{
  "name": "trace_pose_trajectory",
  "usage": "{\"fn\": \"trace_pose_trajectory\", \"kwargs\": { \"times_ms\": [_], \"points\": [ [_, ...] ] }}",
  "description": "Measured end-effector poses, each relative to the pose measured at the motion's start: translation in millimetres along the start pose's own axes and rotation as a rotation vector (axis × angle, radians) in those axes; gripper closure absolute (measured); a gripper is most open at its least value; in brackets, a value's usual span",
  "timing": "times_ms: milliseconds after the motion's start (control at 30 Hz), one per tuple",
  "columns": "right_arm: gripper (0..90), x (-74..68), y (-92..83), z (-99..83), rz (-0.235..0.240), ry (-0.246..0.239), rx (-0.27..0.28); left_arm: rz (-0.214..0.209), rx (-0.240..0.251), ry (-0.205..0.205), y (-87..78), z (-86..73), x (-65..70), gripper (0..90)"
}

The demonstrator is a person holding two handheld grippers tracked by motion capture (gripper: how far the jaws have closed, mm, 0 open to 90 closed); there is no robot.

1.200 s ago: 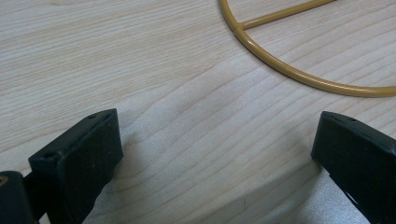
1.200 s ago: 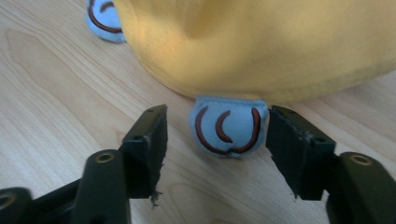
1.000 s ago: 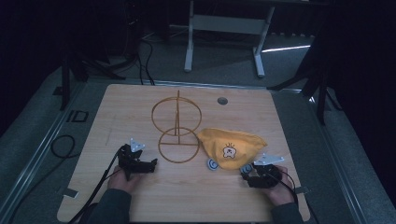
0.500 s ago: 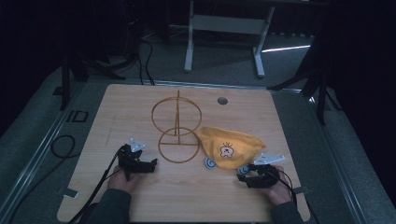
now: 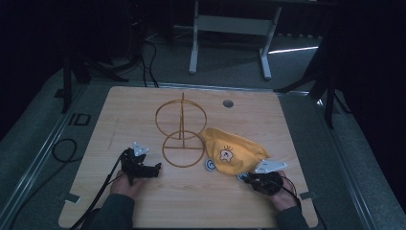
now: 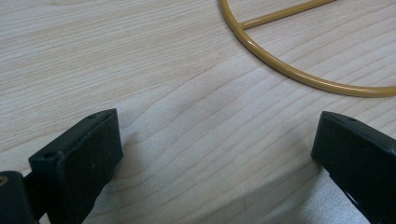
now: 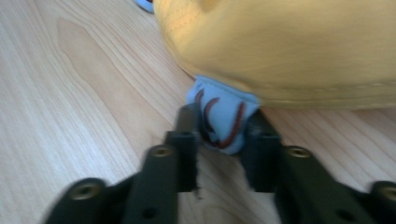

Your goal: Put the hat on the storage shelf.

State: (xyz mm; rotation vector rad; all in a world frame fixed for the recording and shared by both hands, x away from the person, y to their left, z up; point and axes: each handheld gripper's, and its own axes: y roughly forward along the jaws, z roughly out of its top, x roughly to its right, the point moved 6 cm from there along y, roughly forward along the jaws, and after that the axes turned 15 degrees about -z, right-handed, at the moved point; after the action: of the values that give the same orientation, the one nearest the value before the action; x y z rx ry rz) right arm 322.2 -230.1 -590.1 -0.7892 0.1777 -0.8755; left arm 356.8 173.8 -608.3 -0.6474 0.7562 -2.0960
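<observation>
A yellow cloth hat point(image 5: 234, 151) with a small printed face lies on the wooden table point(image 5: 143, 110), right of a gold wire stand point(image 5: 182, 134). A light-blue flap with brown stitching point(image 7: 222, 116) sticks out from under the hat's rim point(image 7: 289, 46). My right gripper point(image 7: 219, 135) has just been closing and now pinches that flap between its pads; in the high view this gripper point(image 5: 246, 178) sits at the hat's near edge. My left gripper point(image 5: 157, 168) rests low on the table. Its jaws point(image 6: 215, 154) stand wide open over bare wood, just short of the stand's base ring point(image 6: 299, 70).
A second blue round flap point(image 5: 209, 165) lies between the hat and the stand's base ring. A small grey cable port point(image 5: 228, 103) sits in the far part of the table. Cables trail from both grippers off the near edge.
The right gripper has edged slightly left toward the hat's near edge. The left gripper and the wire stand have stayed where they were.
</observation>
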Motion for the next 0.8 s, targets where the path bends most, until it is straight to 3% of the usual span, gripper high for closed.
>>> {"fn": "trace_pose_trajectory", "kwargs": {
  "times_ms": [200, 333, 600, 800],
  "points": [
    [81.1, -4.5, -3.8, 5.1, -0.002, -0.015, 0.015, 0.000, 0.000, 0.000, 0.0, 0.0, 0.0, 1.9],
    [81.6, -7.1, -11.0, 14.8, 0.007, -0.010, 0.055, 0.000, 0.000, 0.000, 0.0, 0.0, 0.0, 1.9],
    [82.3, -0.4, -24.1, 35.0, 0.010, 0.013, 0.129, 0.000, 0.001, -0.001, 0.0, 0.0, 0.0, 1.9],
    [82.4, 8.3, -34.6, 58.8, -0.010, -0.017, 0.160, 0.000, 0.002, -0.001, 0.1, 0.1, 0.0, 1.9]
  ]
}}
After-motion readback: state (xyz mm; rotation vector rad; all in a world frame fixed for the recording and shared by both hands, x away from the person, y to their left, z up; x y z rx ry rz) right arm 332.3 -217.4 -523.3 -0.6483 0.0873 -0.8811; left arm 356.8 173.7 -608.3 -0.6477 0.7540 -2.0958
